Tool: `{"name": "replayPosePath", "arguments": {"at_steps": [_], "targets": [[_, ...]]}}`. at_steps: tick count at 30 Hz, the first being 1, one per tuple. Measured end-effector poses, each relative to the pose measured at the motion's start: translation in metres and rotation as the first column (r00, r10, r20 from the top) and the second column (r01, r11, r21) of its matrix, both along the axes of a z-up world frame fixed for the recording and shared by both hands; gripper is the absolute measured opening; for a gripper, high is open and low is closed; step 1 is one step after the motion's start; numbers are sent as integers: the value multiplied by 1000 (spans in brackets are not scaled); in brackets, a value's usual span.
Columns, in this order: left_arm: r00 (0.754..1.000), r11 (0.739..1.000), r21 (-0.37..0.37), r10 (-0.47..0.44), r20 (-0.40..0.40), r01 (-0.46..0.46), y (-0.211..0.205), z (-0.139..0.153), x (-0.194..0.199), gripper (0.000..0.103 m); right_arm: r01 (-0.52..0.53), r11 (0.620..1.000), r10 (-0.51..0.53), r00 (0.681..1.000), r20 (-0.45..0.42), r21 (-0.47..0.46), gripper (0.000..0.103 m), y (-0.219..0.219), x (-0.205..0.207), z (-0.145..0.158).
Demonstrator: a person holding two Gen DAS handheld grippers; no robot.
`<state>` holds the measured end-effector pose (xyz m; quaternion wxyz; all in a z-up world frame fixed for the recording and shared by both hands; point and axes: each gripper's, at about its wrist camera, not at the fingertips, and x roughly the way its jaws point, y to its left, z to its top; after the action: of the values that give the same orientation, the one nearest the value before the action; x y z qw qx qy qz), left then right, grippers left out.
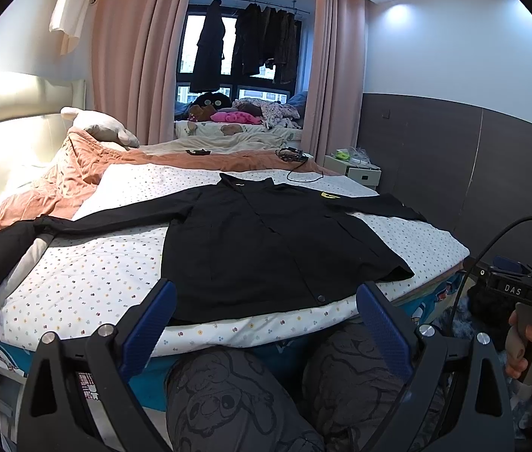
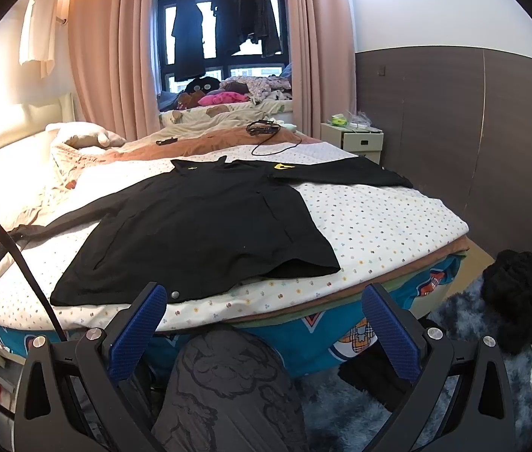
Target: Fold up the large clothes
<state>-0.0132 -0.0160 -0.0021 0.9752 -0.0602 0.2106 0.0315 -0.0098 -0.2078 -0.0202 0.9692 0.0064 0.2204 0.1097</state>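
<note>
Both grippers sit empty with jaws spread wide, hovering off the near edge of the bed [image 1: 228, 333] above the person's knees. Left gripper [image 1: 266, 318] has the black jacket [image 1: 266, 241] dead ahead of its jaws, hem just past the fingertips; right gripper [image 2: 269, 324] has the hem ahead and off toward its left finger. Jacket lies front up and spread flat on the dotted sheet [image 2: 378, 222], collar far from us, one sleeve [image 1: 107, 218] stretched out beyond the left jaw's side, the other sleeve [image 2: 341, 175] out beyond the right jaw's side. We read this as the start: no fold made yet. We'd take the sleeves first, each gripper pinching its own sleeve near the cuff and laying it across the body. Pinch only the top layer plus sleeve, not the sheet below, since the sheet looks loose and would drag. Keep the cable [image 1: 491, 241] hanging by the right gripper clear of the cloth. Fabric looks heavy, so we lift high enough before carrying over.
</note>
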Motion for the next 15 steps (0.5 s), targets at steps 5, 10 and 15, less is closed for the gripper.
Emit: {"name": "replayPosePath", "arguments": {"at_steps": [5, 10, 15], "targets": [[1000, 1000, 1, -1, -1, 1, 1, 0, 0, 98, -3, 1000, 3, 1000, 2, -4, 103, 0, 0, -1], [1000, 1000, -1, 0, 0, 0, 1, 0, 0, 98, -2, 1000, 2, 1000, 5, -8, 103, -1, 0, -2], [1000, 1000, 0, 0, -1, 0, 1, 0, 0, 98, -4, 1000, 4, 1000, 1, -9, 103, 0, 1, -2]]}}
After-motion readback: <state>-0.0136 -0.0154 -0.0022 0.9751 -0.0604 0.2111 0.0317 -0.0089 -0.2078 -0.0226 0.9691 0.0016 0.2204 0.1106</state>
